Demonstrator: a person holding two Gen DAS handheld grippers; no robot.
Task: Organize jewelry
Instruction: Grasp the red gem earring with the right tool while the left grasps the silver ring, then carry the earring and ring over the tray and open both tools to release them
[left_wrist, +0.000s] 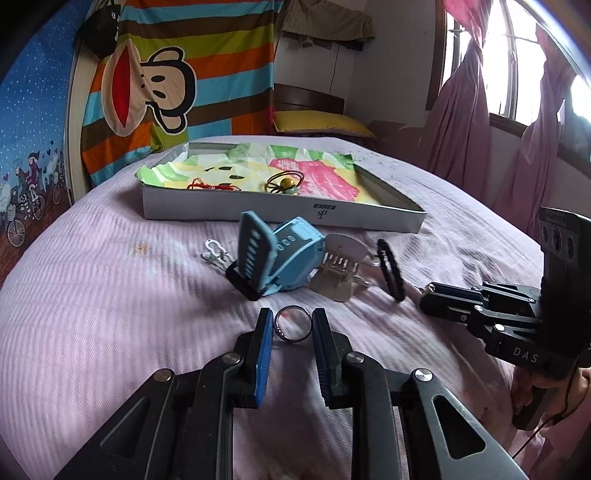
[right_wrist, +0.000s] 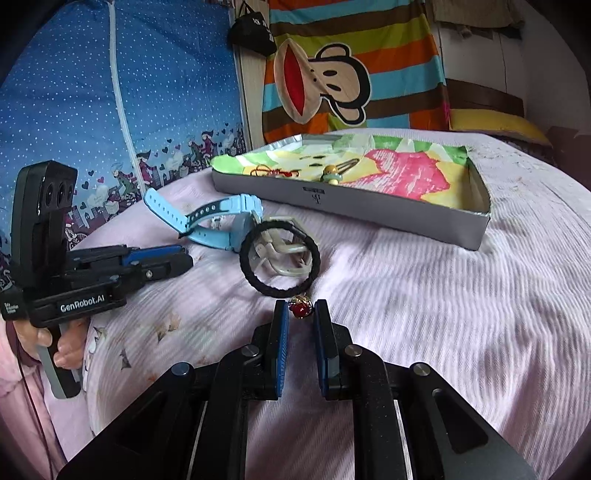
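My left gripper (left_wrist: 291, 326) is shut on a silver ring (left_wrist: 277, 329), which stands upright between the blue pads just above the pink bedspread. My right gripper (right_wrist: 301, 310) is shut on a small red and gold charm (right_wrist: 301, 308) at its fingertips. In the left wrist view the right gripper (left_wrist: 424, 295) reaches in low from the right. A grey tray (left_wrist: 280, 212) lined with colourful paper lies farther back and holds a red string bracelet (left_wrist: 210, 185) and a brown hair tie with a yellow bead (left_wrist: 286, 182). In the right wrist view the left gripper (right_wrist: 188, 258) comes in from the left.
Between grippers and tray (right_wrist: 369, 206) lie a light blue watch (left_wrist: 295, 254), a clear claw clip (left_wrist: 340, 273), a black hair tie (left_wrist: 390, 269) and a small white clip (left_wrist: 216, 253). A hand (right_wrist: 66, 350) holds the left gripper's handle. A yellow pillow and curtains lie beyond the bed.
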